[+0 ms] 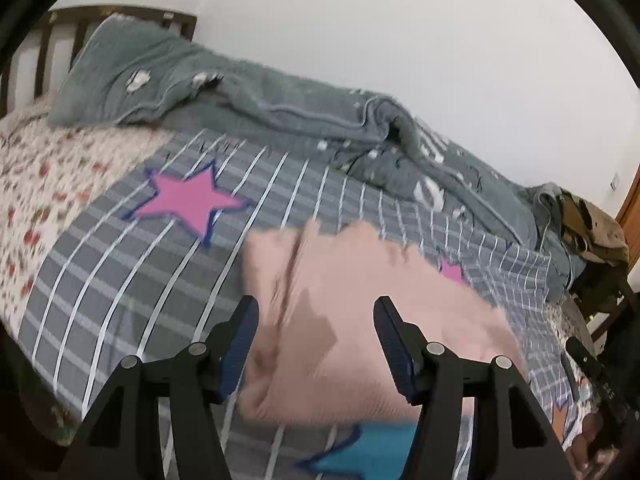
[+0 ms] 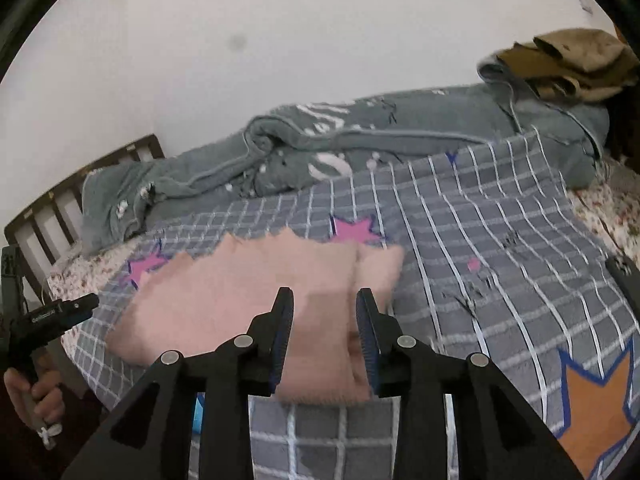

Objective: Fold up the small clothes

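A small pink garment lies folded on the grey checked blanket on the bed; it also shows in the right wrist view. My left gripper is open, its jaws spread wide above the garment's left part, holding nothing. My right gripper is open with a narrower gap above the garment's right part, near a thick folded edge. The left gripper and the hand holding it appear at the left of the right wrist view. The right gripper's body shows at the right edge of the left wrist view.
A rumpled grey-green blanket lies along the wall side of the bed. A brown cloth pile sits at the bed's far corner. A wooden headboard stands at one end. A floral sheet lies under the checked blanket.
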The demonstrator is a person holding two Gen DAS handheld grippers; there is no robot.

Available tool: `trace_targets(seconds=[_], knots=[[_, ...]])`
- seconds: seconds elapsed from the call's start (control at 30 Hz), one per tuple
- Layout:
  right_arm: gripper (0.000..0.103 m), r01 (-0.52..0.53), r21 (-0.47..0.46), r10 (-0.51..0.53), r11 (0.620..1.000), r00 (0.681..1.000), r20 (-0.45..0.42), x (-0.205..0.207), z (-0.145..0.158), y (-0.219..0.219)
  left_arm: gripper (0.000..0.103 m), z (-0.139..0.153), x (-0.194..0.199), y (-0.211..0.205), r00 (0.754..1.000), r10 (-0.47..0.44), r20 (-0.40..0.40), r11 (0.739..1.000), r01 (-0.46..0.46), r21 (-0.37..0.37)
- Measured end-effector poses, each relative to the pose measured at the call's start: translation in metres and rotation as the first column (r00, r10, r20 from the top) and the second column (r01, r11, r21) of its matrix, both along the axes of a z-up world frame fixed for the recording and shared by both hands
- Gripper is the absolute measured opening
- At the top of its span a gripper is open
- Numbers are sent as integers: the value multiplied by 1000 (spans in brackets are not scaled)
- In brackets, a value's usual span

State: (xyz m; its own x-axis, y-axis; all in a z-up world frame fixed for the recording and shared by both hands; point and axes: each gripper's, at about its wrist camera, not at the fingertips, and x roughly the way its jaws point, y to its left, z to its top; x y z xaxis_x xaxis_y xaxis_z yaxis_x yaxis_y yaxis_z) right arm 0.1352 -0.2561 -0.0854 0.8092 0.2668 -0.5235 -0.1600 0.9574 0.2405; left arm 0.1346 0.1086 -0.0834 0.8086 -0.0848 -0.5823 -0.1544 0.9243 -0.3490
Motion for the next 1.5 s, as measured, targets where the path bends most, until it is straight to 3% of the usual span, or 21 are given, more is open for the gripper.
trace_targets(seconds=[0.17, 0.33, 0.47, 0.53, 0.6, 0.63, 0.7, 0.8, 0.9, 0.93, 0.97, 1.0, 1.2, 1.33, 1.4, 1.5], knots=[[32, -9, -4, 9, 1000, 1000, 14, 34, 14, 17, 58, 3, 39, -10, 1000, -13, 26, 1000, 13, -13], [33, -14, -53, 13, 998, 1000, -23, 87, 7, 36, 58, -14, 89, -11, 1000, -26, -17, 996, 27, 88], [43, -9, -85, 2, 996, 996, -86, 128, -14, 44, 57, -35, 118, -12, 997, -38, -61, 985, 47, 165], [43, 5, -82, -14, 997, 993, -115, 139, -34, 42, 47, -52, 122, -9, 997, -37, -74, 983, 49, 180], [43, -7, -67, -5, 998, 984, -178, 149, -61, 41, 13, -69, 130, -6, 990, -42, -133, 983, 65, 172], [43, -21, -70, 5, 997, 973, -230, 155, -76, 42, 9, -75, 132, -4, 988, -50, -149, 984, 74, 162], [43, -9, -91, -16, 996, 962, -271, 160, -92, 43, 8, -76, 130, 2, 991, -51, -126, 990, 67, 124], [43, -14, -134, -18, 991, 970, -241, 160, -91, 49, 8, -69, 122, 3, 997, -41, -59, 987, 50, 152], [40, -1, -158, -42, 987, 962, -271, 168, -96, 51, 7, -67, 117, 8, 999, -17, -43, 992, 23, 120], [30, 19, -161, -64, 987, 958, -278, 170, -98, 49, 7, -67, 117, 9, 999, -8, -42, 993, 13, 117], [9, 36, -165, -82, 986, 958, -275, 173, -97, 49, 7, -66, 116, 9, 999, -1, -39, 993, 5, 120], [4, 38, -161, -81, 986, 960, -269, 175, -94, 49, 7, -66, 116, 9, 999, 6, -36, 992, -1, 124], [4, 25, -87, -41, 996, 983, -178, 168, -74, 46, 7, -65, 114, 19, 999, 19, -33, 999, -18, 52], [5, 29, -107, -56, 994, 964, -261, 179, -95, 46, 11, -79, 122, 17, 995, 27, -99, 998, -21, 66], [7, 33, -102, -58, 994, 965, -255, 177, -95, 45, 13, -80, 121, 14, 995, 21, -100, 997, -13, 81], [25, 60, -107, -82, 992, 974, -211, 163, -87, 43, 26, -78, 117, 6, 996, 13, -93, 994, -3, 107]])
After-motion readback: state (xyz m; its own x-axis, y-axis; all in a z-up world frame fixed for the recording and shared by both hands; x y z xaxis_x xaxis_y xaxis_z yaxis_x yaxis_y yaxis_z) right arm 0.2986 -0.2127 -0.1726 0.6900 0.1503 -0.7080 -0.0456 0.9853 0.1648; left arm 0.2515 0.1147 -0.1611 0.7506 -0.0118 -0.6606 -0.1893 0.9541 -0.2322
